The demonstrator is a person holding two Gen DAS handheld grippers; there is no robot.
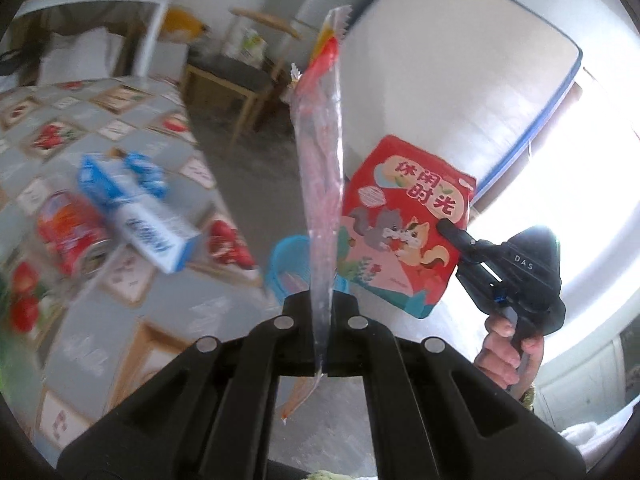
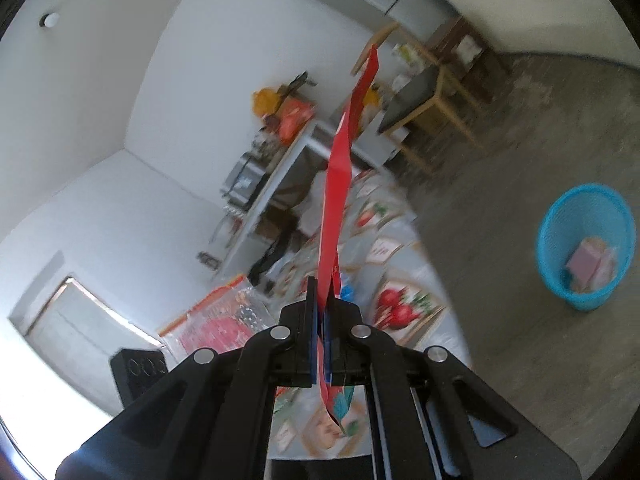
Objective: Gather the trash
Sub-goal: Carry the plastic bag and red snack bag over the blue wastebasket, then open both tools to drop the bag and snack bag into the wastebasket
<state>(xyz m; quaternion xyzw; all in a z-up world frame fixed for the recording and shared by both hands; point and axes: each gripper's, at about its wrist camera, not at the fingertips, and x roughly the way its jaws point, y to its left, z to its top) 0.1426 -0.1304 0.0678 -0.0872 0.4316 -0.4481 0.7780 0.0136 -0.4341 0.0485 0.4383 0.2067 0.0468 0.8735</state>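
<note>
Wrappers, two, are in my grip: my left gripper (image 1: 322, 312) is clamped on one clear plastic wrapper (image 1: 320, 184), my right gripper (image 2: 320, 320) on one red snack bag (image 1: 404, 224). One blue basket (image 2: 586, 248) stands on the floor beside the table (image 1: 132, 320), where one can (image 1: 72, 236) and one carton (image 1: 144, 216) lie.

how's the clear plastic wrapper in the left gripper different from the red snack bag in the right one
The clear plastic wrapper is see-through, long and narrow; the red snack bag is opaque, broad and printed with cartoon squirrels. The wrapper sits in the left gripper, the bag in the right gripper. Both are empty-looking, each clamped in shut jaws.
</note>
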